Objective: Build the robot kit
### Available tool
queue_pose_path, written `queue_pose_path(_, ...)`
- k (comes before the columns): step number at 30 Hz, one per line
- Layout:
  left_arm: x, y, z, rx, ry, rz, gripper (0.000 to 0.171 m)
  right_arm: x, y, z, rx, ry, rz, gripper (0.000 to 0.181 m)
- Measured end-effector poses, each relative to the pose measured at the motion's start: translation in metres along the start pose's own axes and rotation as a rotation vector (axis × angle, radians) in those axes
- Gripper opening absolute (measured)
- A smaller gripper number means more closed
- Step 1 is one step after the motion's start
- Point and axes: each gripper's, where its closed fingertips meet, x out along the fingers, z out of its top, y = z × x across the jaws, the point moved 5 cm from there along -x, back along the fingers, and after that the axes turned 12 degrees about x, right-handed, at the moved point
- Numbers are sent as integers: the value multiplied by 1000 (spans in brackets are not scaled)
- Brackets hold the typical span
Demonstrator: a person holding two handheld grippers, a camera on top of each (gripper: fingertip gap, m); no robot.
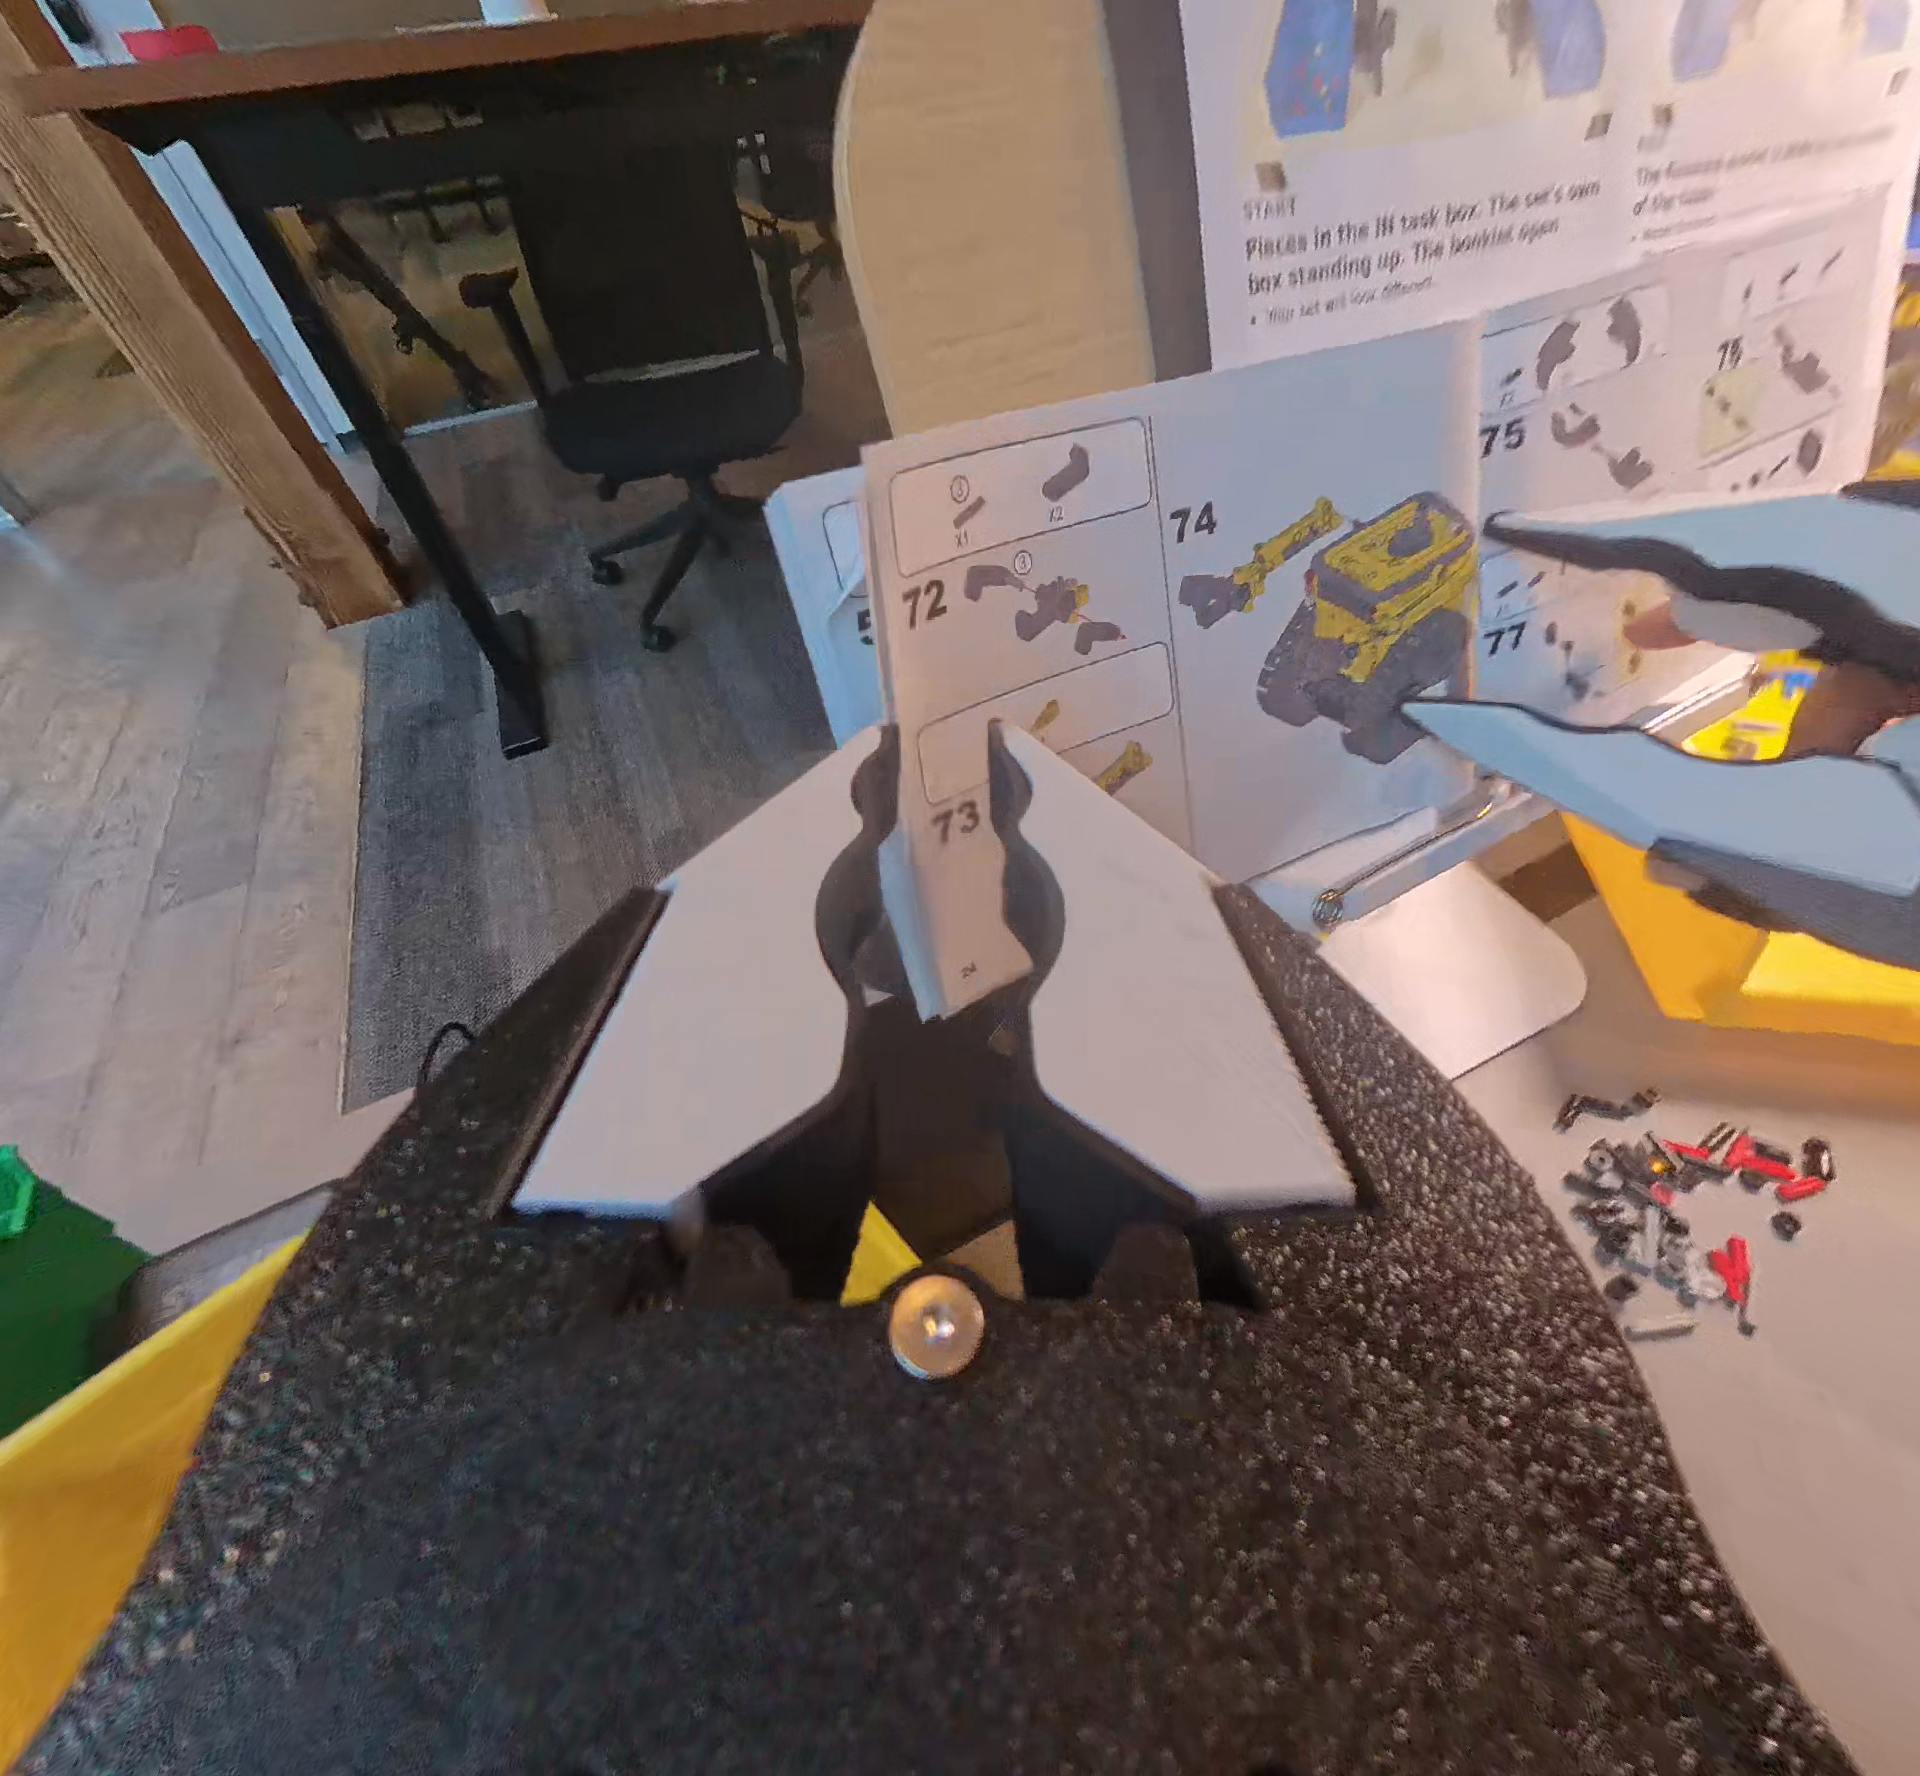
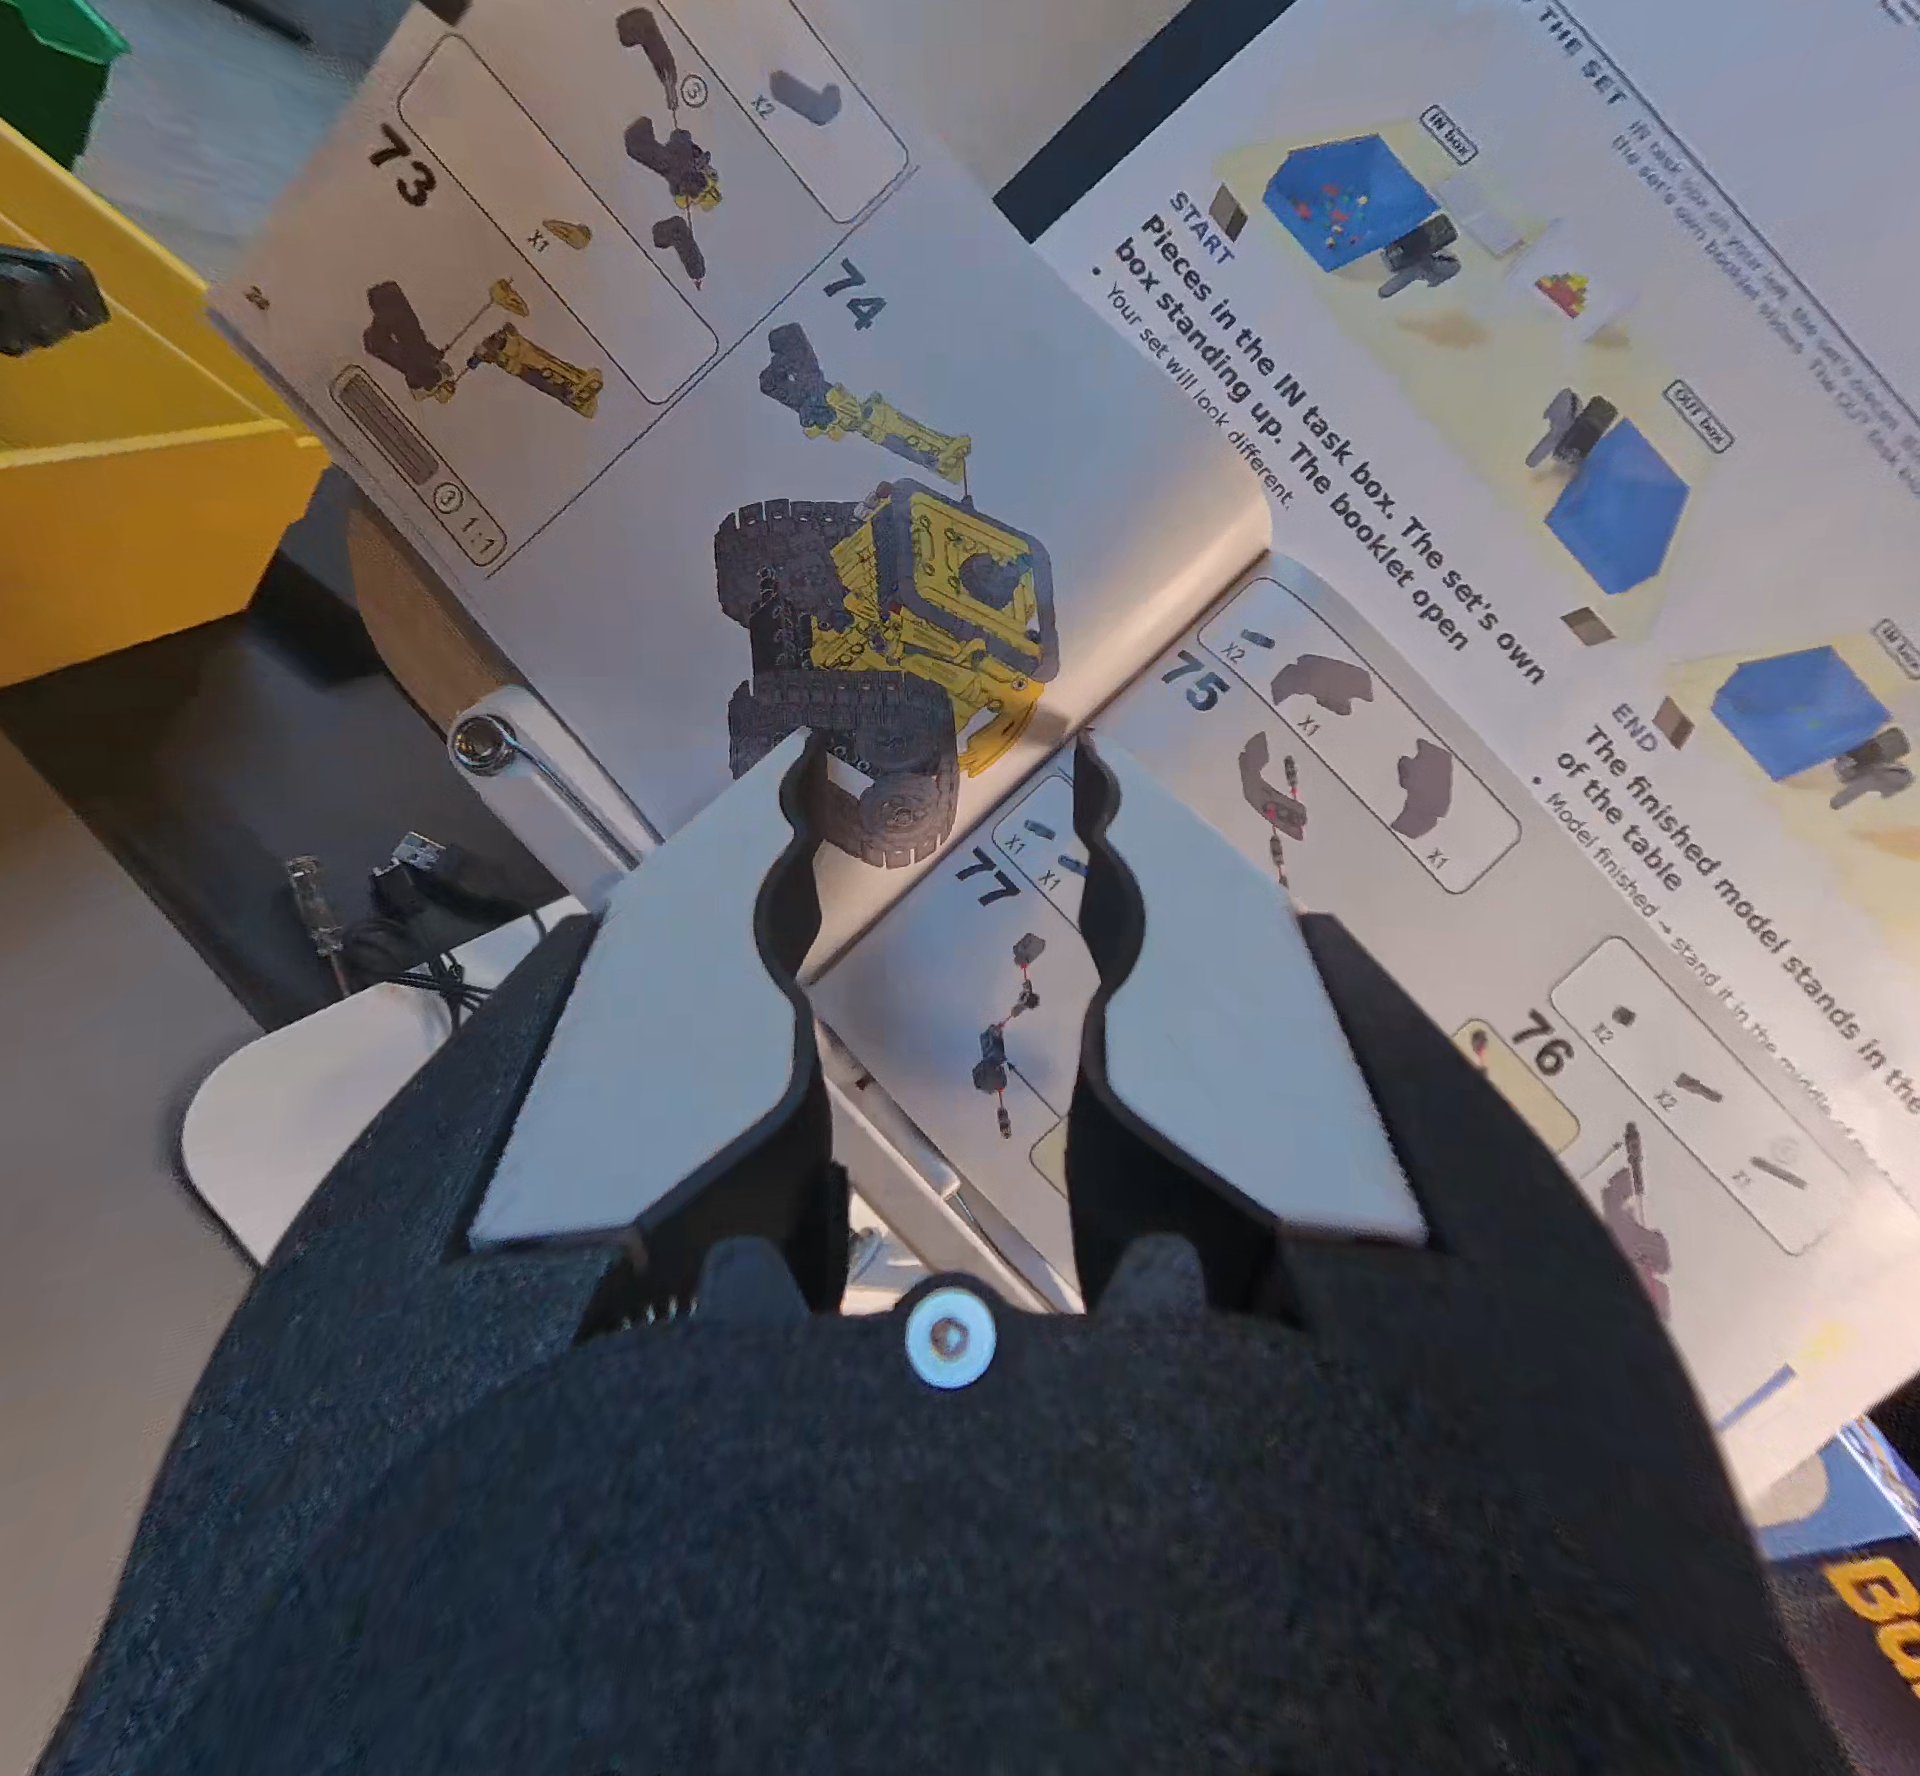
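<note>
A building-set instruction booklet (image 1: 1278,646) stands open on a white metal stand (image 1: 1455,957); it shows in the right wrist view too (image 2: 790,438). My left gripper (image 1: 940,739) is shut on the lower outer corner of the booklet's left page, which is bent toward me between the fingers. My right gripper (image 2: 940,744) is open, its fingertips close to the booklet's centre fold near the drawing of a yellow tracked vehicle, gripping nothing. It also shows in the left wrist view (image 1: 1449,620) at the right, jaws apart at the page.
A large printed instruction sheet (image 1: 1538,95) stands behind the booklet. Small black and red building pieces (image 1: 1683,1207) lie on the grey table. A yellow bin (image 1: 1714,937) is at the right, another yellow bin (image 2: 135,479) and a green box (image 1: 52,1279) at the left. A desk and office chair (image 1: 665,417) are beyond. There is about 15 cm between the tips of the two grippers.
</note>
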Motion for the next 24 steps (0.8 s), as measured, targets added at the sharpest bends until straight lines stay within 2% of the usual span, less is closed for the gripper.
queue_pose_path(4,-23,-12,8,-68,-139,50,18,5,0,2,-58,2,-33,50)
queue_pose_path(6,-24,-31,8,-51,-165,10,16,6,0,1,-84,-10,-37,50)
queue_pose_path(8,-12,-52,1,-9,-112,-60,18,6,2,1,-94,-6,-24,47)
queue_pose_path(12,27,-69,-13,22,-11,-76,19,3,1,2,-44,29,43,48)
queue_pose_path(14,43,-66,-22,18,35,-35,5,-5,-1,3,11,30,102,56)
queue_pose_path(17,46,-62,-23,-21,4,-9,2,-24,-22,-2,129,10,55,60)
queue_pose_path(19,45,-64,-24,-19,-9,0,4,-28,-39,-22,181,77,-8,61)
queue_pose_path(21,45,-69,-24,0,-9,4,7,-30,-52,-37,161,98,-66,56)
queue_pose_path(24,47,-79,-22,77,-2,5,13,-35,-61,-44,150,98,-105,53)
